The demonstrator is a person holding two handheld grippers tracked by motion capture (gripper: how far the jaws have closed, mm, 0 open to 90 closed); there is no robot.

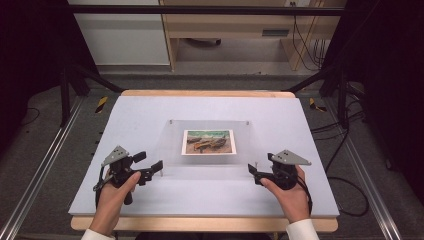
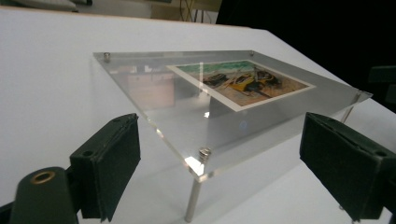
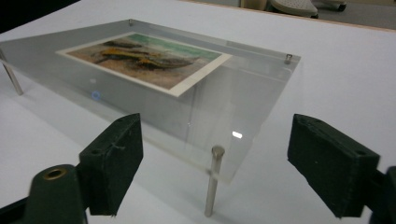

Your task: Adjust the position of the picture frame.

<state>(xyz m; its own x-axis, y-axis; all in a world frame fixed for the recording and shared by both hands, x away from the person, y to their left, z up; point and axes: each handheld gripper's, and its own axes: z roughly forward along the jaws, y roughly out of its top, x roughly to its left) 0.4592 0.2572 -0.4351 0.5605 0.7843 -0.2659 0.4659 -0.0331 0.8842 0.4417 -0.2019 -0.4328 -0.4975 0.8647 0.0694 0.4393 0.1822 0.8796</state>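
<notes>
Tongs in our left hand [image 1: 159,167] stand spread, the two black jaws apart on either side of the near left corner of the clear acrylic frame [image 1: 170,142], with nothing pinched between them; in the left gripper view that corner and its metal post [image 2: 193,199] sit in the gap, untouched by either pad. Our right tongs [image 1: 253,172] are spread as well, pointing at the near right corner, where the right gripper view shows the post [image 3: 212,182] standing free between the jaws. We hold both hands low over the near part of the bench [image 1: 125,115], palms wrapped round the grips from below and behind, forearms coming in from the near edge, each pair of tongs angled inward toward the frame. Our left hand [image 1: 114,194] and right hand [image 1: 290,192] sit level with each other. The frame stands flat on its short posts at the middle of the bench, a small landscape picture [image 1: 209,141] under its clear plate.
</notes>
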